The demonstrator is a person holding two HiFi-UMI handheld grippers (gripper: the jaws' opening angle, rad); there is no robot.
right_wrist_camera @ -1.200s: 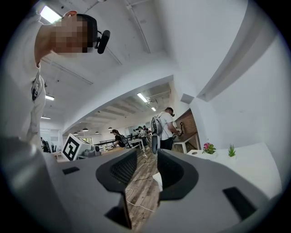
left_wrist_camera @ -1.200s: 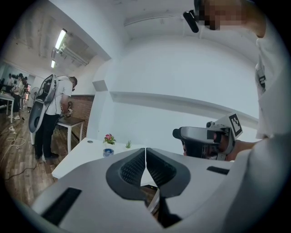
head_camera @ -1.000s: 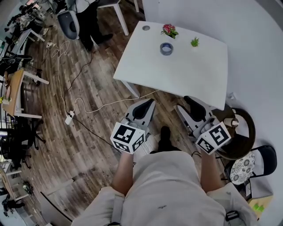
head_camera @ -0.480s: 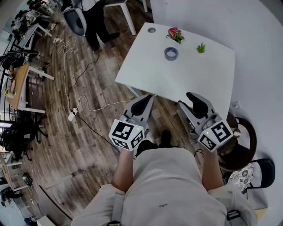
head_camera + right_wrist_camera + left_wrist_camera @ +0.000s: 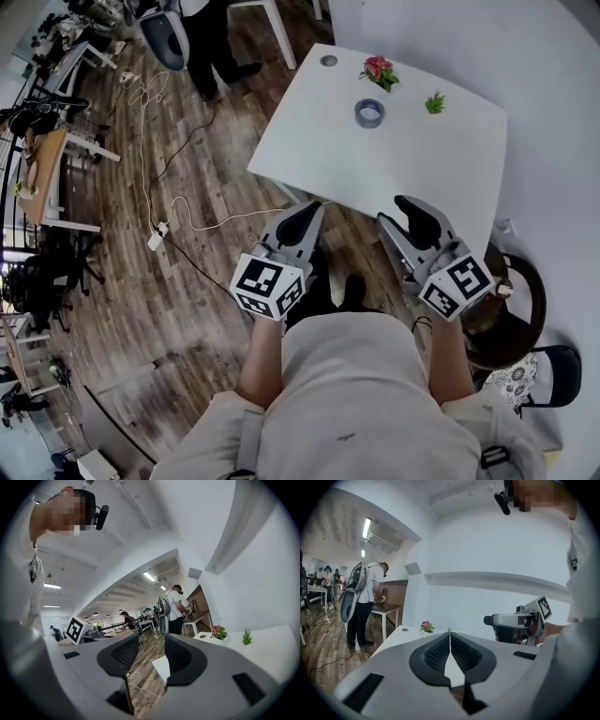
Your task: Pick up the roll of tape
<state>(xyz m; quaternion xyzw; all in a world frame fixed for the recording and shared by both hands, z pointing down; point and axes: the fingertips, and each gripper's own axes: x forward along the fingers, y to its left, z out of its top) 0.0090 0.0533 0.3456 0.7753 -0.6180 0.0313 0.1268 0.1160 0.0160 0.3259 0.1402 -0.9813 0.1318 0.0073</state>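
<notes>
The roll of tape (image 5: 369,113) lies flat, hole up, on the far part of the white desk (image 5: 403,169), just this side of a small flower pot (image 5: 379,72) and a green plant (image 5: 434,101). It sits well ahead of both tools, roughly between their lines. My right tool (image 5: 419,212) is released, with nothing in its gap, and looks slightly nearer. My left tool (image 5: 302,219) is clenched on nothing. I'd reach forward with the right.
</notes>
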